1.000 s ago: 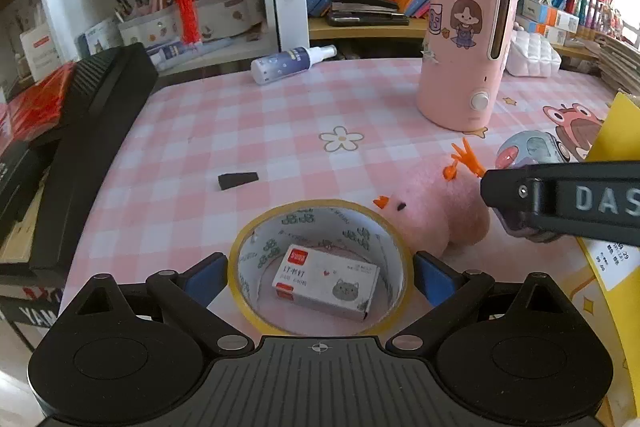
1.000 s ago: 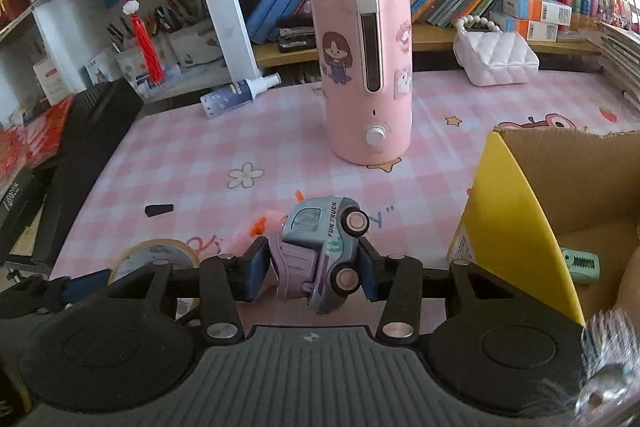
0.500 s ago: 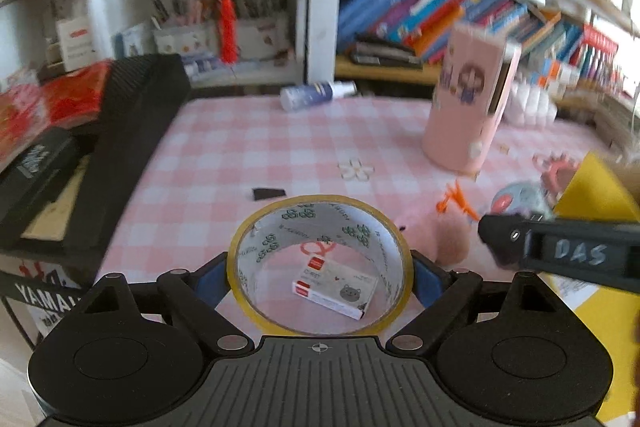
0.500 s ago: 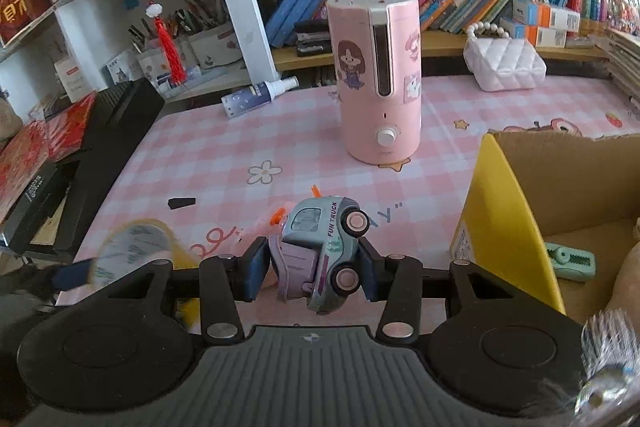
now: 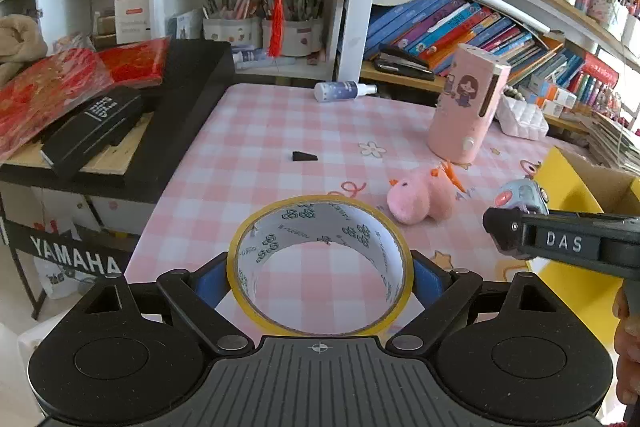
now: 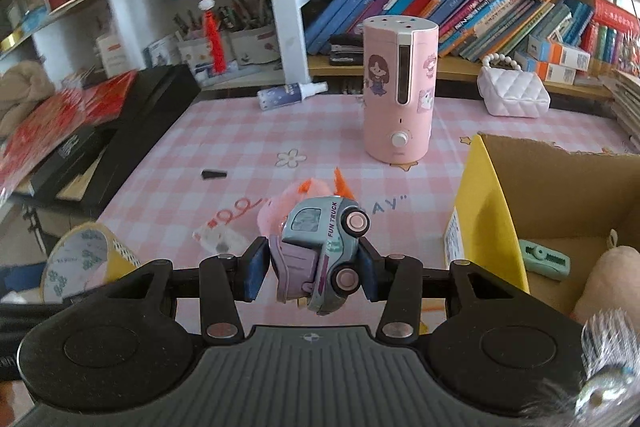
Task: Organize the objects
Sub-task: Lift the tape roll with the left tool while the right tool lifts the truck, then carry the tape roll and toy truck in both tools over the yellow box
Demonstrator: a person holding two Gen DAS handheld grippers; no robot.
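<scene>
My left gripper (image 5: 320, 277) is shut on a yellow-edged tape roll (image 5: 320, 223) and holds it above the pink checked table (image 5: 260, 147). The roll also shows in the right wrist view (image 6: 80, 259) at lower left. My right gripper (image 6: 312, 263) is shut on a small blue and purple toy truck (image 6: 324, 247), held above the table left of the yellow cardboard box (image 6: 480, 211). The truck shows in the left wrist view (image 5: 520, 193). A pink plush toy (image 5: 420, 199) lies on the table. A small white box (image 6: 218, 237) lies blurred beside it.
A pink humidifier (image 6: 398, 87) stands mid-table. A spray bottle (image 5: 344, 91) lies at the back. A small black wedge (image 5: 303, 157) lies on the cloth. A black keyboard case (image 5: 168, 115) borders the left. The box holds a green clip (image 6: 546, 259). A white purse (image 6: 514, 95) sits back right.
My left gripper has lifted the tape roll up and back off the small white box, which stays on the table. My right gripper has risen with the truck.
</scene>
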